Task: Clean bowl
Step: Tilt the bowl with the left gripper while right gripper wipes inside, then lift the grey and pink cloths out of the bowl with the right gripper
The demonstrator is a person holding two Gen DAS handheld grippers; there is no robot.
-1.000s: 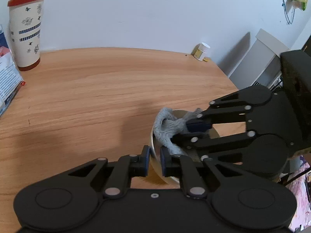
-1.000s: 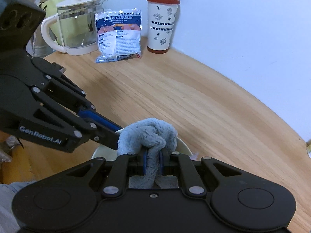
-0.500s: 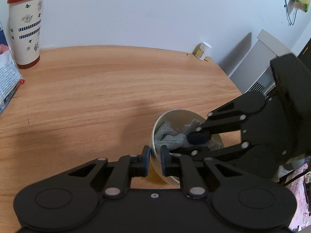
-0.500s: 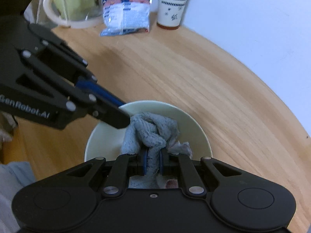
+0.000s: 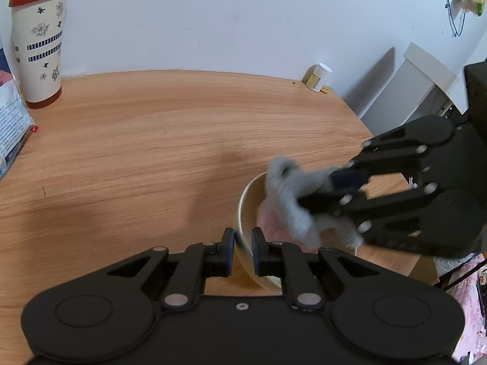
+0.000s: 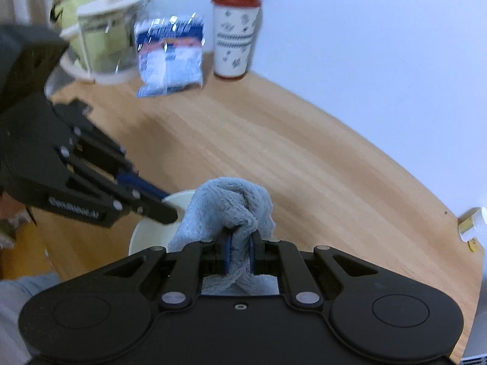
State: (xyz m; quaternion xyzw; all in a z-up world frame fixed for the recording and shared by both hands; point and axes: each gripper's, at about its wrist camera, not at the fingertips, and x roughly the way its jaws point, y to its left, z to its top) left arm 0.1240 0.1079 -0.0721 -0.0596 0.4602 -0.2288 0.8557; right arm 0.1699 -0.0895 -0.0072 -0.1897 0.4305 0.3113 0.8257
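A cream bowl (image 5: 248, 200) stands on the wooden table near its front right edge; it also shows in the right wrist view (image 6: 152, 231). My left gripper (image 5: 243, 245) is shut on the bowl's near rim, one finger inside and one outside. My right gripper (image 6: 239, 249) is shut on a grey-blue cloth (image 6: 226, 206) and holds it at the bowl's rim. In the left wrist view the cloth (image 5: 289, 191) is blurred and hangs partly over the bowl, with the right gripper (image 5: 322, 191) coming in from the right.
A red-lidded tumbler (image 5: 38, 39) and a blue snack bag (image 6: 169, 57) stand at the back by the wall, with a glass kettle (image 6: 103, 48) beside them. A small white bottle (image 5: 318, 76) sits at the table's far right corner. A white radiator (image 5: 411, 85) stands beyond the table.
My right gripper has lifted the cloth from deep inside the bowl up to its rim, swinging fast. My left gripper keeps its hold on the bowl's rim.
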